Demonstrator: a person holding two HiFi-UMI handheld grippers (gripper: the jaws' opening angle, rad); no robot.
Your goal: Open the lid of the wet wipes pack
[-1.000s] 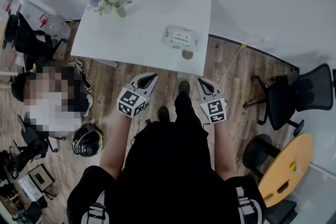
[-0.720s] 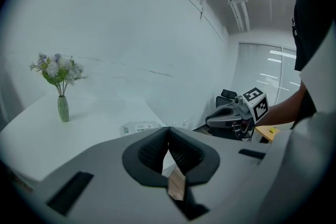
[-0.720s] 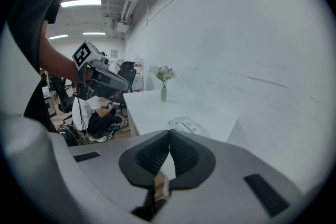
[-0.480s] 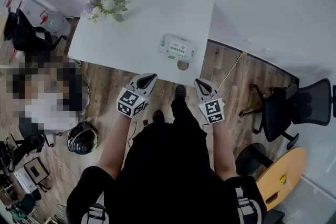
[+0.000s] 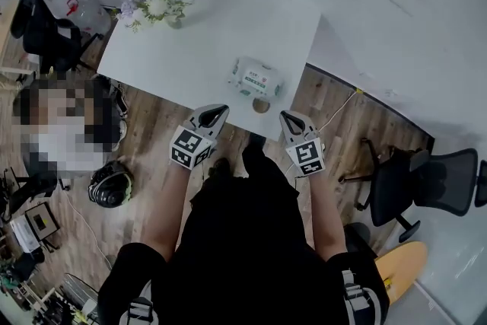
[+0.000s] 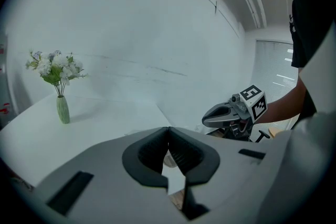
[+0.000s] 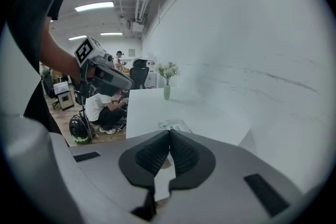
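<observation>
The wet wipes pack [image 5: 256, 78] lies flat near the front edge of the white table [image 5: 198, 42], white with a green and red label; its lid looks closed. It also shows in the right gripper view as the pack [image 7: 173, 125] just beyond the jaws. My left gripper [image 5: 215, 115] and right gripper [image 5: 291, 120] hover side by side short of the table edge, both below the pack in the head view. Each has its jaws together with nothing between them. The left gripper view shows the right gripper [image 6: 231, 113] to its right.
A vase of flowers [image 5: 154, 5] stands at the table's far left corner. A small round disc [image 5: 261, 105] lies at the table's front edge by the pack. A seated person [image 5: 65, 133] and a helmet [image 5: 110, 188] are at the left; an office chair [image 5: 426, 183] at the right.
The person has stepped toward the table, so the table and pack now sit closer to both grippers. The grippers stay shut and level with each other.
</observation>
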